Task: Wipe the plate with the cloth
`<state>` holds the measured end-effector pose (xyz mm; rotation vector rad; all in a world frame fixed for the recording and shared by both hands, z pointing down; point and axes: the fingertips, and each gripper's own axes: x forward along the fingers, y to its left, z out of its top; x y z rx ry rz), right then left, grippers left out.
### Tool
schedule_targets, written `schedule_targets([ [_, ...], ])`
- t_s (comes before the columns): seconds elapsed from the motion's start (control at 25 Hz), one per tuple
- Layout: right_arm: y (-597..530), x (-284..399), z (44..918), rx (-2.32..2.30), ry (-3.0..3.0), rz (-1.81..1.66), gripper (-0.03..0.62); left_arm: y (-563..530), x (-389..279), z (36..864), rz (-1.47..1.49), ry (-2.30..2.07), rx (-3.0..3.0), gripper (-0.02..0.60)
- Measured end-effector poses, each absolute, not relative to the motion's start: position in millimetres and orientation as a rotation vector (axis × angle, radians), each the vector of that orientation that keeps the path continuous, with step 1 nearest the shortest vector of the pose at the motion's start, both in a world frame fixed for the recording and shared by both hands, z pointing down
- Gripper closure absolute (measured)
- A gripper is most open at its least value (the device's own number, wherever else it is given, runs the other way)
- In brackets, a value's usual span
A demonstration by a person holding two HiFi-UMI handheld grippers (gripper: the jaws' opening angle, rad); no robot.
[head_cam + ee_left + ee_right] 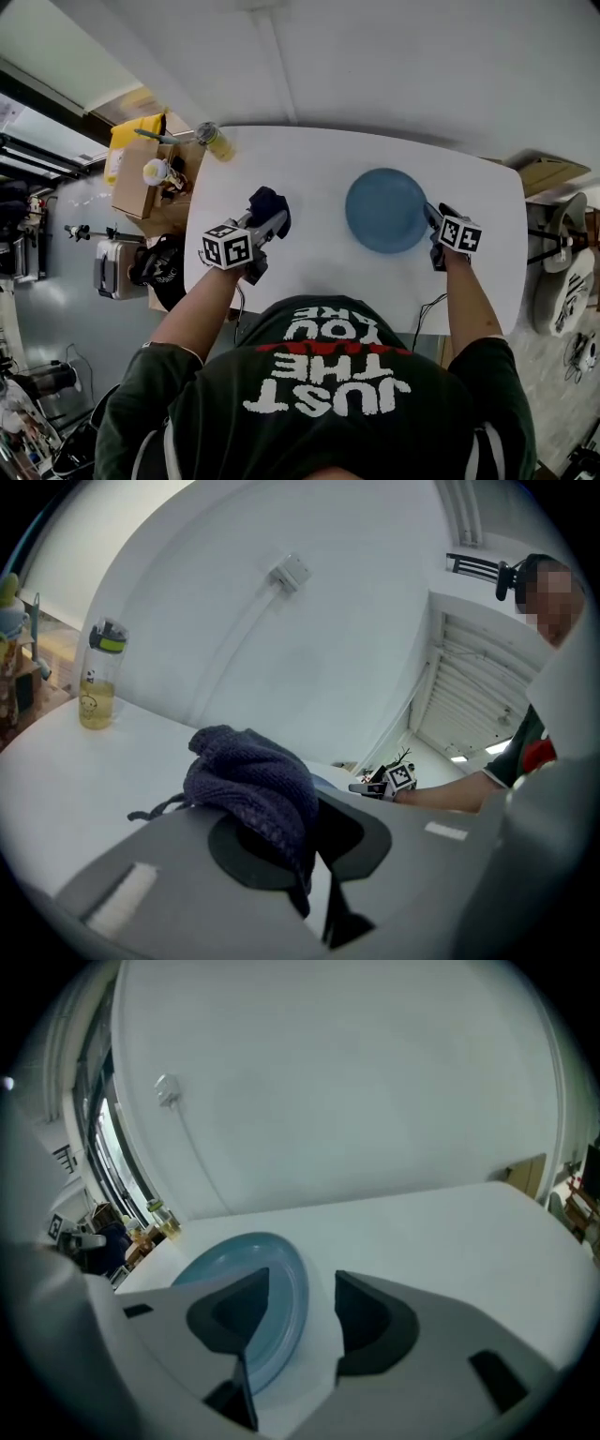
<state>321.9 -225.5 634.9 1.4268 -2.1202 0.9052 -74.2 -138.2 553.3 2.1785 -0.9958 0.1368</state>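
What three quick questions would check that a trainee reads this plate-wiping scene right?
1. True or false: the dark cloth lies on the blue plate.
2. What grips the cloth? A) left gripper B) right gripper C) nothing
3. Fill in: the right gripper's jaws stand ____, with the plate's rim between them.
Key: 1 false, the cloth is off the plate, to its left; 2 A; 3 open.
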Motion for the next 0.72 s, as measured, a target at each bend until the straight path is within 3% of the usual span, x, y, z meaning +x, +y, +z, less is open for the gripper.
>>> schedule_targets([
  [0.32, -202.7, 280.1, 497.5, 1.237, -2.482, 0.651, 0.408, -133.7, -85.2, 486.8, 0.024, -1.103, 2.25, 0.537],
  [0.72, -127.8, 226.3, 443.2, 1.443, -2.568, 0.609, 0.565, -108.9, -120.4, 437.8, 0.0, -1.057, 2.385, 0.537],
])
